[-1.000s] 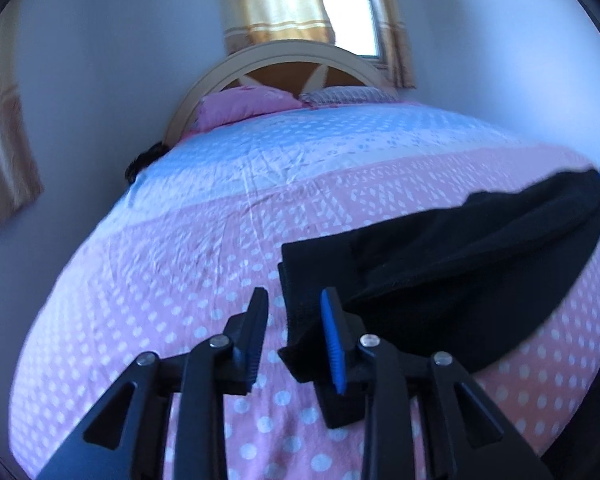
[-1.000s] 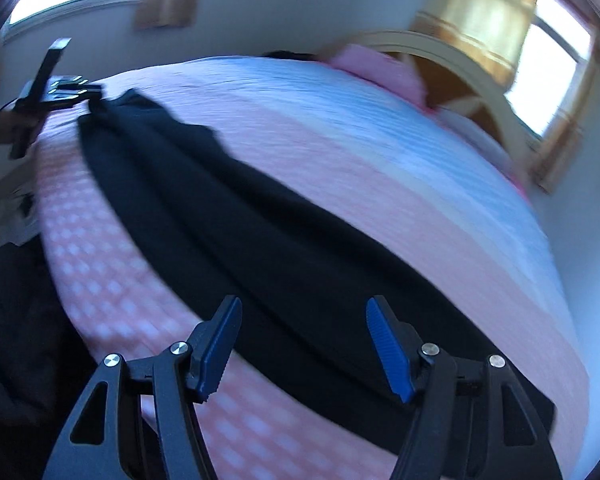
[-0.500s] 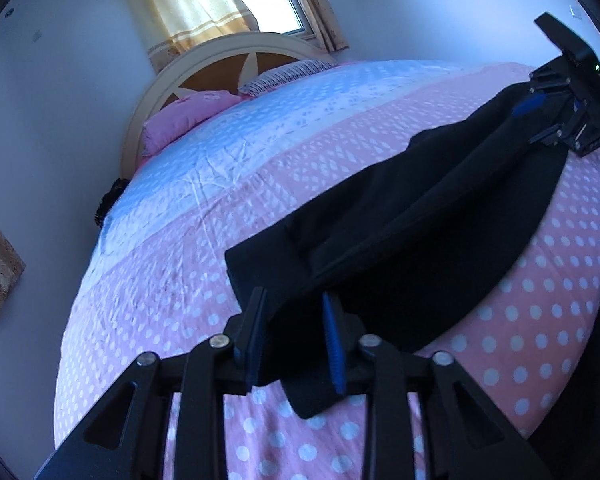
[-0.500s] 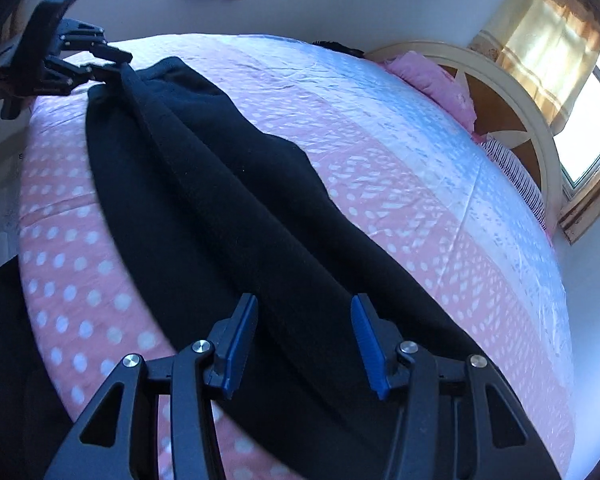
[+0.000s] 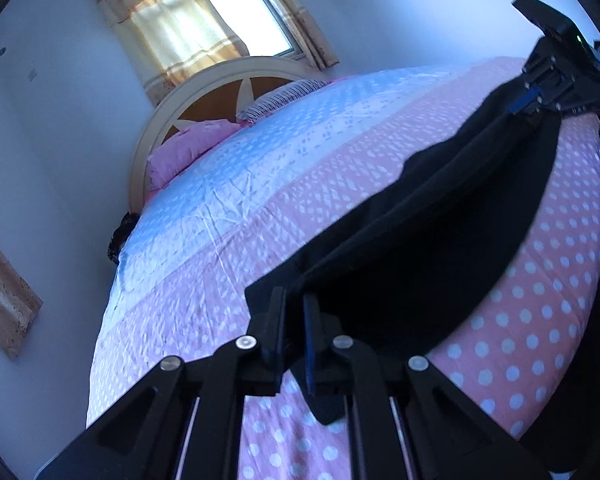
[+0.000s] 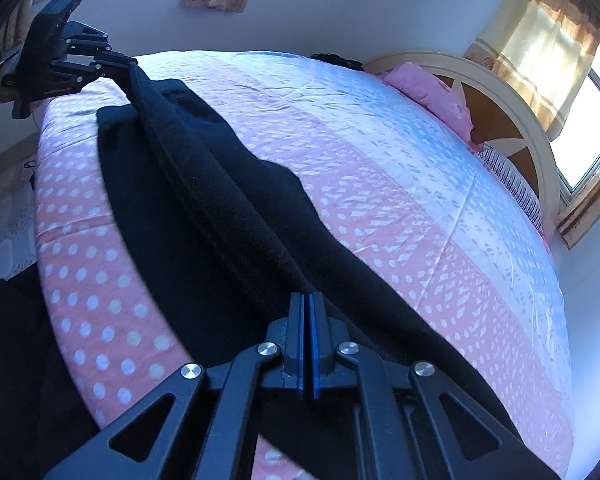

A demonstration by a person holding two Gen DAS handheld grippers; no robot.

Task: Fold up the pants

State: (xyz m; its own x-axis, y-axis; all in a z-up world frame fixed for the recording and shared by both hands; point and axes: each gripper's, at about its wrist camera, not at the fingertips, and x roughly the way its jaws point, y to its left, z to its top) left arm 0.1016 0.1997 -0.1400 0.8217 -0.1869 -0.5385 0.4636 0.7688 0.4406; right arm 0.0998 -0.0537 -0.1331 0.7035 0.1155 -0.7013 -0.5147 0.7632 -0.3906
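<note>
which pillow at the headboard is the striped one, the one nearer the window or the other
The striped pillow is the one nearer the window. The pink pillow beside it is plain and lies farther from the window, toward the bed's far side edge.

I see both units as matte black linkage frames: left gripper (image 5: 294, 320) and right gripper (image 6: 309, 320), each with four silver pivot screws (image 6: 269, 348) and blue pads (image 6: 300, 344) lining the fingers.
</note>
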